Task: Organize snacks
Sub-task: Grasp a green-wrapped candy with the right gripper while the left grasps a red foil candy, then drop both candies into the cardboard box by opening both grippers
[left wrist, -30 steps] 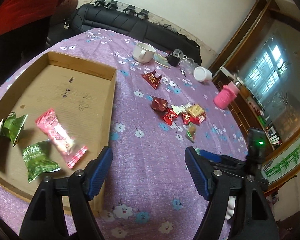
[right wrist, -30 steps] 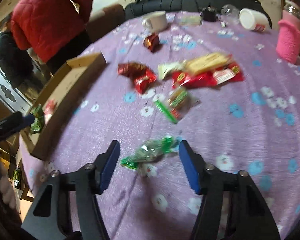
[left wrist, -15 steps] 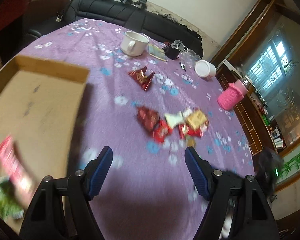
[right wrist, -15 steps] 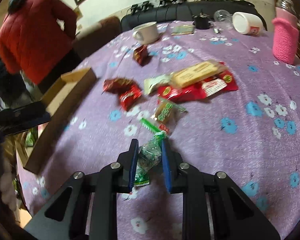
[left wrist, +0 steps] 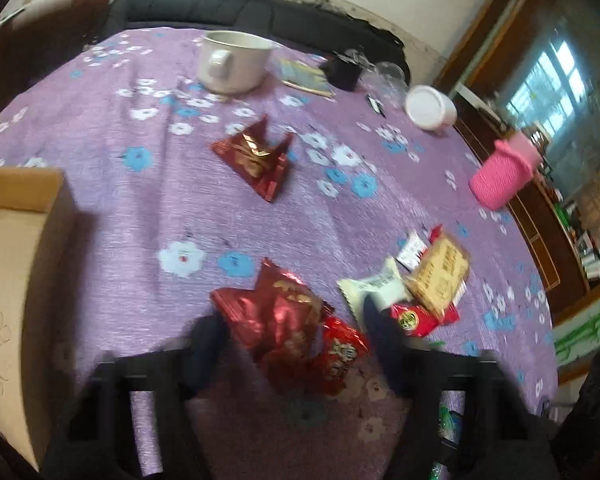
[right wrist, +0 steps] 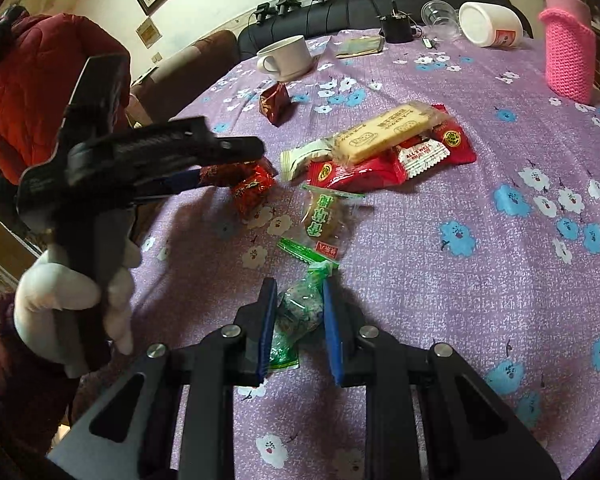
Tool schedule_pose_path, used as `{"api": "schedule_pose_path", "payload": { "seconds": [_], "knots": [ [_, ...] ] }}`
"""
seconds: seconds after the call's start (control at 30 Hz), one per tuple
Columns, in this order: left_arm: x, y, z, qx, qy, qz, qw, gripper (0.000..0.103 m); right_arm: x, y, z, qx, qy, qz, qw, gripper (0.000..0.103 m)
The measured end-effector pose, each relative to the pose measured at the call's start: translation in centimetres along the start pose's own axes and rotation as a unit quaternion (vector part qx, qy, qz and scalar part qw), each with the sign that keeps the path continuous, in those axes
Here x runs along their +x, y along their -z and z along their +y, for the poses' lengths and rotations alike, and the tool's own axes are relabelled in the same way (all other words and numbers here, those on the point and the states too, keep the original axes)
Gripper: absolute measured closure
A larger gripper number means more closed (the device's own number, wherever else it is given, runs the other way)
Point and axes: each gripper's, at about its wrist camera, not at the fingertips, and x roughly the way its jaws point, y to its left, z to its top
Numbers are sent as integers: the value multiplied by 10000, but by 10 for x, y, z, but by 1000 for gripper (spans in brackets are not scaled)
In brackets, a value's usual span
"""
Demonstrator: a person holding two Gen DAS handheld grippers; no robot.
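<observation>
Dim daylight, motion blur, fisheye warping

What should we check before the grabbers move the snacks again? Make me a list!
1. Right gripper shut on the green candy packet: ok.
2. Packet lifted off the purple tablecloth: cannot tell.
3. Left gripper open around the dark red foil packet: ok.
4. Only one snack between the left fingers: not ok, the small red packet sits there too.
5. Cardboard box in view for dropping off: ok, at the left edge.
6. Left view sharp enough to aim: not ok, blurred.
</observation>
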Motion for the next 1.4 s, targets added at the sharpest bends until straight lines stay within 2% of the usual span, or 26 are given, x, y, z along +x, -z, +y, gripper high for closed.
{"api": "schedule_pose_path", "payload": {
  "seconds": [0.13,0.27,0.47,0.57,0.67,0.8,1.0,1.13,1.3,1.4],
  "knots": [
    [-4,2,3,-30,0,-10,10000,70,1,0,0,-3,-9,-1,10000,78],
    [-22,6,9,-198,172,-160,9995,70,0,-1,1,2,-21,-12,10000,78],
    [-75,18,25,-590,658,-602,9943,70,-8,-2,6,-20,-430,-203,9989,78],
    [-105,28,39,-747,750,-876,9905,70,-13,-1,11,-77,-566,-307,9979,78],
    [-137,40,64,-921,622,-1118,9875,70,-14,0,15,-130,-582,-349,9976,78],
    [-164,52,102,-1070,146,-1301,9856,70,-18,0,27,-193,-614,-352,9973,78],
    [-169,58,164,-1611,-283,-1239,9787,70,-18,-13,76,-424,-1117,-132,9927,78],
    [-162,60,185,-1810,-355,-1179,9758,70,4,-28,125,-725,-1403,189,9873,78],
    [-159,62,203,-2065,-286,-1147,9713,69,45,-43,191,-1246,-1451,495,9803,78],
    [-163,67,209,-2126,-284,-1176,9696,62,69,-45,220,-1501,-1334,614,9777,78]
  ]
}}
